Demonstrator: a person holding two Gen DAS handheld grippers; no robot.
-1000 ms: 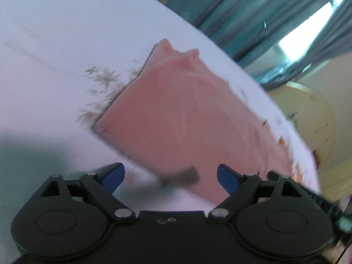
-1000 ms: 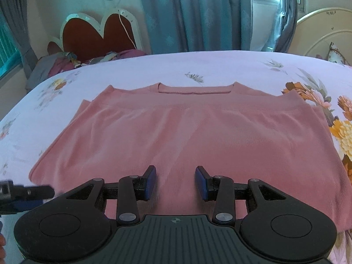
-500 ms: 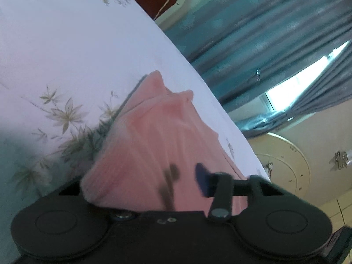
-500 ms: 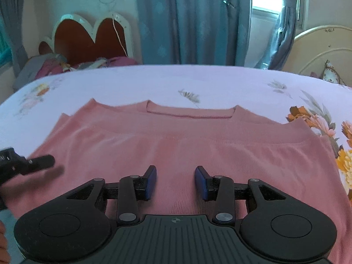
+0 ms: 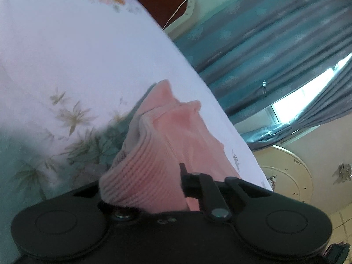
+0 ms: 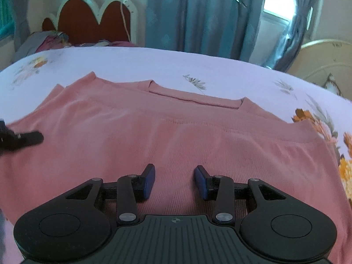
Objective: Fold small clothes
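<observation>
A pink knit top [image 6: 176, 136] lies flat on the bed with its neckline away from me. In the left wrist view its ribbed corner [image 5: 140, 176] is bunched and lifted off the sheet. My left gripper [image 5: 145, 181] has its jaws closing on that corner. One black finger [image 5: 183, 176] presses the fabric, and the other is hidden under the cloth. In the right wrist view the left gripper [image 6: 22, 139] shows at the top's left edge. My right gripper [image 6: 175, 182] hovers open over the near middle of the top, with nothing between its blue pads.
The top lies on a lilac floral sheet [image 6: 198, 66]. A red heart-shaped headboard [image 6: 92, 19] and a pile of clothes [image 6: 46, 41] are at the far left. Blue curtains [image 6: 198, 13] and a window hang behind. Cream furniture [image 6: 325, 59] stands at the right.
My left gripper's jaws went from wide open to closed on the top's corner, which is now gathered and raised. My right gripper came lower and closer over the top, still equally open.
</observation>
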